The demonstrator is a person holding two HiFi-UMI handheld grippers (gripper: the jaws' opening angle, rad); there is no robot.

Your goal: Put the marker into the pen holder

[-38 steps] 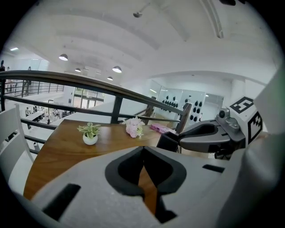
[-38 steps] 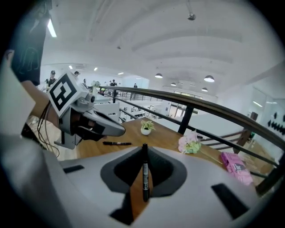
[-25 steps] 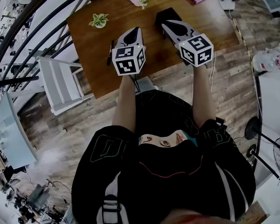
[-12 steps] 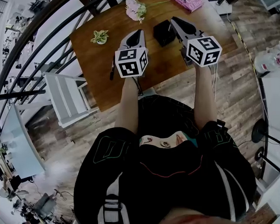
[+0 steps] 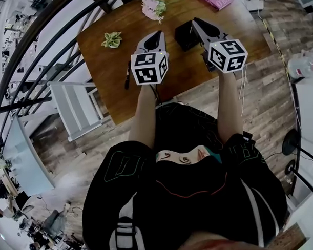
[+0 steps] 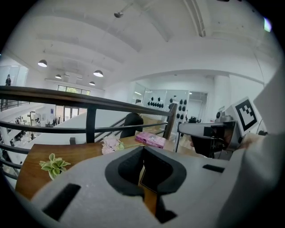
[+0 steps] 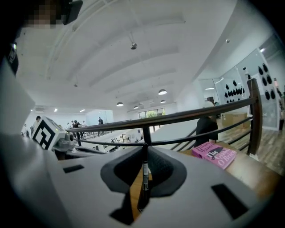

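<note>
Grips the marker [image 7: 143, 176] upright in the right gripper [image 5: 195, 21], jaws closed on the dark barrel, with a white label band showing between the pads. Hangs over the wooden table [image 5: 109, 93], the gripper's tip at the right edge of the black pen holder [image 5: 183, 36]; cannot tell whether touching. Sets the left gripper [image 5: 158, 33] just left of the holder, jaws drawn to a narrow slit with nothing between them, only table wood visible through the gap. Finds a second marker [image 5: 127, 77] lying flat on the table left of that gripper. Further out, shows a small green plant [image 5: 111, 39], pink flowers [image 5: 152, 6], a pink book [image 7: 215, 154] and a black railing [image 7: 178, 116] beyond the far edge.
</note>
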